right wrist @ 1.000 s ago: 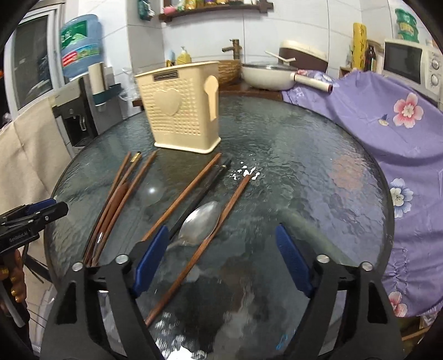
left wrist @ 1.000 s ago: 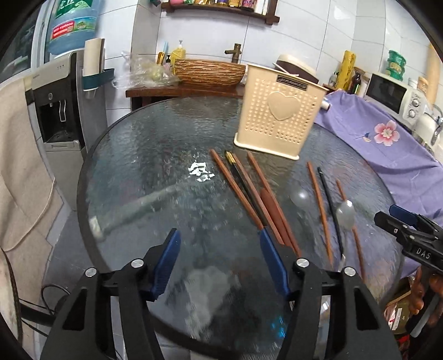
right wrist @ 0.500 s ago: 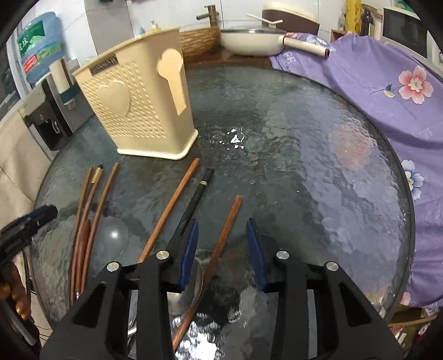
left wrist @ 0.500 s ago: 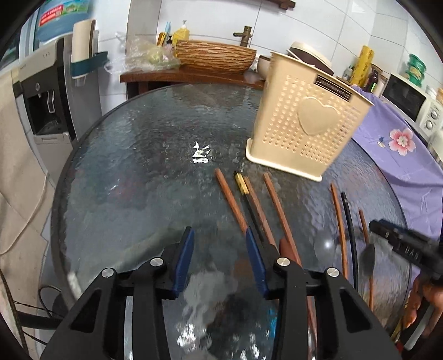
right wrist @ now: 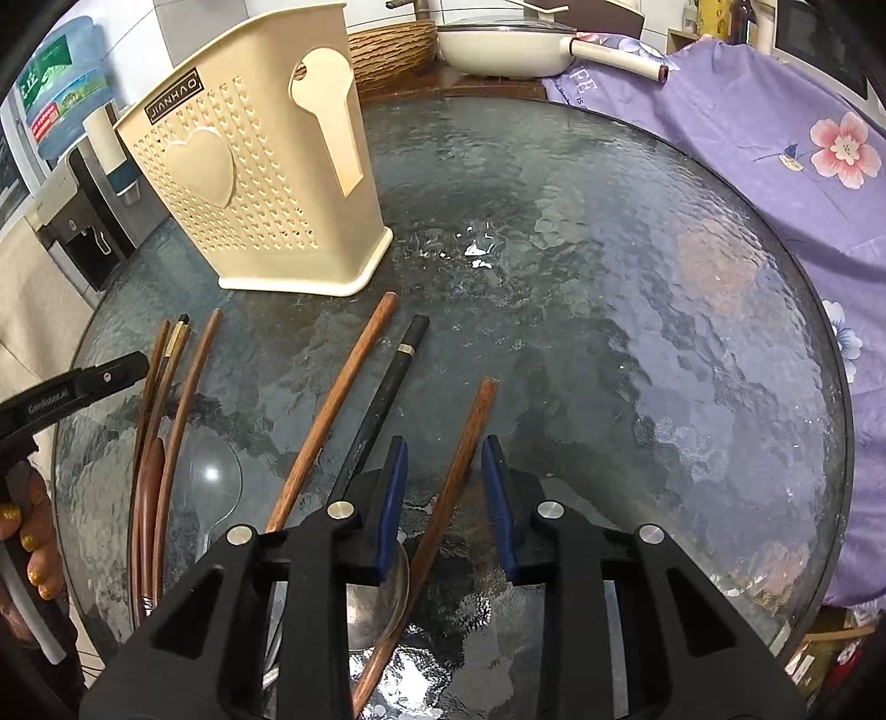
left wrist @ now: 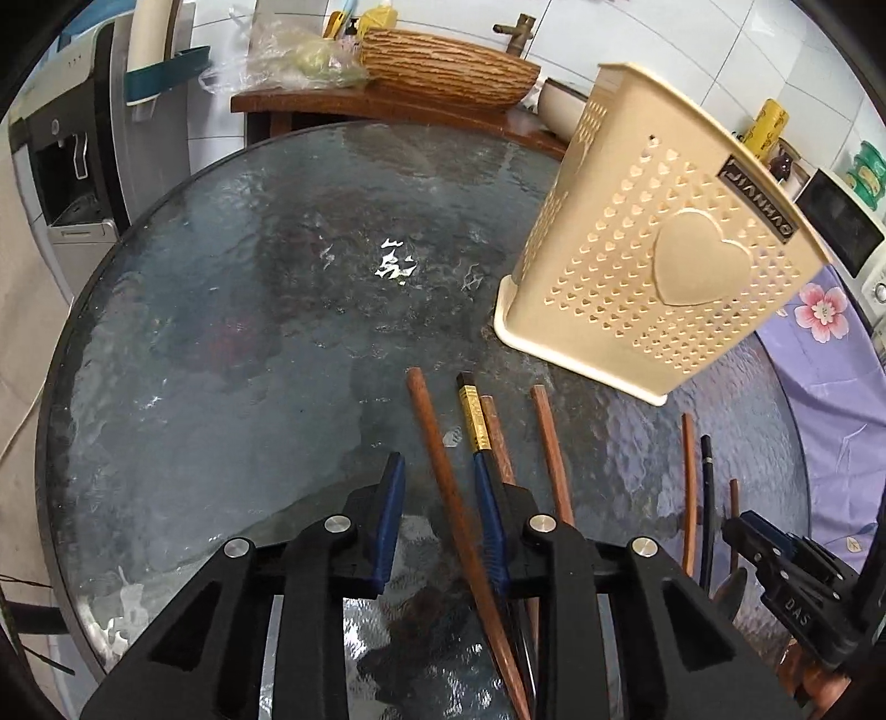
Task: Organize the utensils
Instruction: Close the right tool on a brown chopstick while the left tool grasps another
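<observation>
A cream perforated utensil holder (left wrist: 653, 266) (right wrist: 260, 183) stands upright on the round glass table (left wrist: 221, 332). Several brown and black chopsticks lie in front of it. My left gripper (left wrist: 438, 458) is closing around a brown chopstick (left wrist: 432, 432), which lies between the pads without being pressed. A black chopstick with a gold band (left wrist: 473, 412) runs under its right finger. My right gripper (right wrist: 443, 441) is also closing, with another brown chopstick (right wrist: 470, 426) between its pads, untouched. A metal spoon (right wrist: 382, 598) lies under its left finger. A clear spoon (right wrist: 213, 476) and a wooden spoon (right wrist: 149, 498) lie further left.
A purple flowered cloth (right wrist: 747, 122) covers the surface right of the table. Behind the table are a white pan (right wrist: 509, 44), a wicker basket (left wrist: 443, 72) and a microwave (left wrist: 836, 221). A water dispenser (left wrist: 61, 155) stands at the left. A hand (right wrist: 33, 531) holds the left gripper.
Both grippers have moved forward and down over the table toward the chopsticks. Their jaws have narrowed a lot, and each now has a brown chopstick between its pads.
</observation>
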Demonstrator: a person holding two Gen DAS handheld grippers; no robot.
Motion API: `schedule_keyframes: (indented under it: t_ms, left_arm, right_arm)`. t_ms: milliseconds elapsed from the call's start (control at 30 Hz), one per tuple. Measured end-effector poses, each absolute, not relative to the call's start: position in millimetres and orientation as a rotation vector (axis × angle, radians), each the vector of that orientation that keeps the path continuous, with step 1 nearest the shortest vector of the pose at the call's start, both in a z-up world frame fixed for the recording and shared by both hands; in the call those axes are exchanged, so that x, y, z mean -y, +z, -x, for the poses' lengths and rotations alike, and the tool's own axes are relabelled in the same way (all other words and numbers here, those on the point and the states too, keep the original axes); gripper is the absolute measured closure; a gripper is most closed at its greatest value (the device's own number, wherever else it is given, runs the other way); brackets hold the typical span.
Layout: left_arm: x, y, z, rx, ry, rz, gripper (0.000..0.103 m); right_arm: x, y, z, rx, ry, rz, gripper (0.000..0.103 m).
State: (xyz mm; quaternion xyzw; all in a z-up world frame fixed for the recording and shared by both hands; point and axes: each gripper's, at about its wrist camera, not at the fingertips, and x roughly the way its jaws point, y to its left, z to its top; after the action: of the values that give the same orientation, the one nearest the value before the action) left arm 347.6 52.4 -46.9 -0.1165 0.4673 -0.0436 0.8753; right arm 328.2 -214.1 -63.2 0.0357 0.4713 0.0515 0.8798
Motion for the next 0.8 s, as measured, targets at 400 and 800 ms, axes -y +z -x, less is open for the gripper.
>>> schedule_keyframes:
  t_ms: [400,800]
  left_arm:
    - [-37,-51,-364,-1.009,-0.029,0.127,0.083]
    - [-24,-54,-369,-1.035,0.022,-0.005,0.093]
  right_arm:
    - [198,-65,-330,-0.994,0.084,0.022,0.083]
    - [191,-64,-335,-0.989,0.077,0.037,0.093]
